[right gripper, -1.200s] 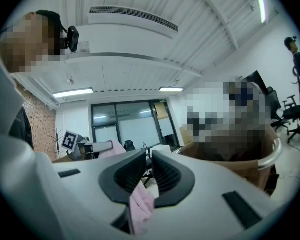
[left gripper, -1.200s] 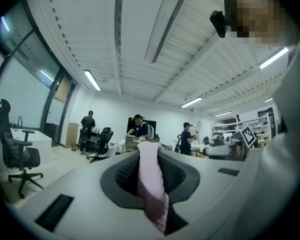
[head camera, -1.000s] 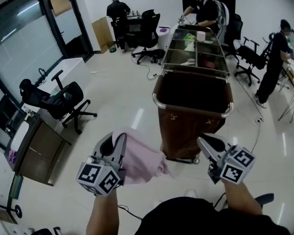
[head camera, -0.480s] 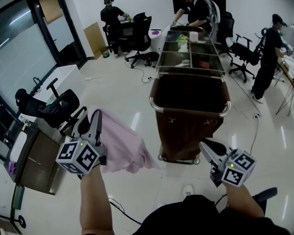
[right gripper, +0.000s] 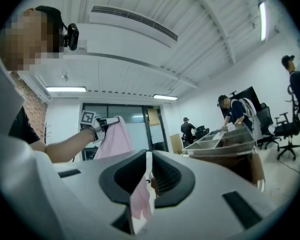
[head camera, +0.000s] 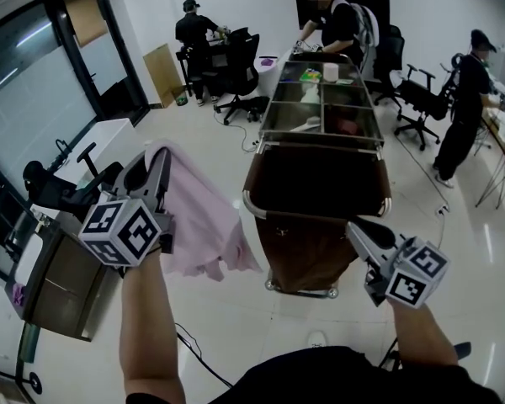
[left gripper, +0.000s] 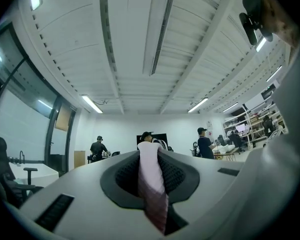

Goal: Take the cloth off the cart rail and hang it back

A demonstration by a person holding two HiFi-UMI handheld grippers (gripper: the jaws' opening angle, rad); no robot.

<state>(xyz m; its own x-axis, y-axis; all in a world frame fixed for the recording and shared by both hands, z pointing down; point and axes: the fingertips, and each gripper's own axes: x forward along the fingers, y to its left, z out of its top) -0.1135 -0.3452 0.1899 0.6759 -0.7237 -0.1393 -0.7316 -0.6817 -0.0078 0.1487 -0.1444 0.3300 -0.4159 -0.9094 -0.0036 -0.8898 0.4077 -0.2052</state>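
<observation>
Pink cloth [head camera: 200, 219] in raised left claw [head camera: 156, 160] — forearm [head camera: 148, 326] near-upright.

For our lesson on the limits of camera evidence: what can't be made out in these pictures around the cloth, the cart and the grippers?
Head view: where the left gripper pinches the pink cloth, hidden behind its body.
Left gripper view: all but a pinched strip of cloth, blocked by the gripper body; cart out of frame.
Head view: what lies in the cart's top trays, too small; inside its bag, too dark.
</observation>
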